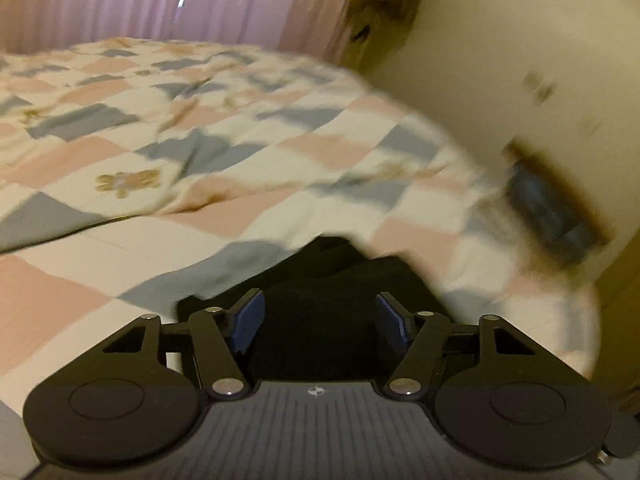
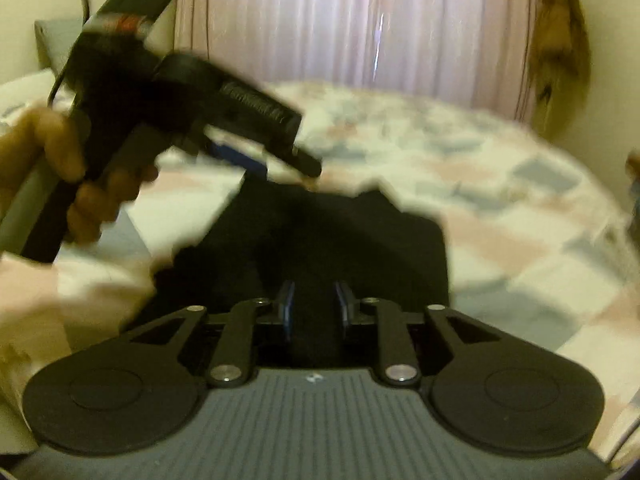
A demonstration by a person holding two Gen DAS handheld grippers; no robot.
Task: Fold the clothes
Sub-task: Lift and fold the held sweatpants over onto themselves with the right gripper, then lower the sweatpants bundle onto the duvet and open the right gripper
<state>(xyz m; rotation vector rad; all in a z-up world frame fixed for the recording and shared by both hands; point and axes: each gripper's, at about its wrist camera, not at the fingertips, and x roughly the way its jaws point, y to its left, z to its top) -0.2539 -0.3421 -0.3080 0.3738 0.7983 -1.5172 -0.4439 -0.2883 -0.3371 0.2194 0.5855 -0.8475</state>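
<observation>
Bed (image 1: 120,240) fills both views, covered by a checked quilt (image 1: 280,128) in pink, grey-blue and cream with small bear prints; pink curtains (image 2: 320,20) hang behind it. Both views are motion-blurred.

Black garment (image 2: 320,240) lies on the quilt at the near edge of the bed, bunched, with an uneven outline on its far side and a straighter edge on its right. Type of garment cannot be told; no clean fold line shows.

Left hand-held gripper (image 1: 320,316): jaws spread wide, blue pads (image 1: 250,320) apart, with the garment's dark cloth showing between them; whether the pads touch the cloth is unclear. In the right wrist view it sits at the garment's left far corner, held in the person's hand (image 2: 60,168).

Right hand-held gripper (image 2: 314,312): jaws narrowed to a small gap, dark cloth seen in the gap. Cannot tell whether it pinches the cloth or hangs just over it.

Step, as judged: taking hold of, or letting go of, the garment's edges for a fold; the pictures fit either. Any next fold calls for firm hold of two edges and flattened cloth.
</observation>
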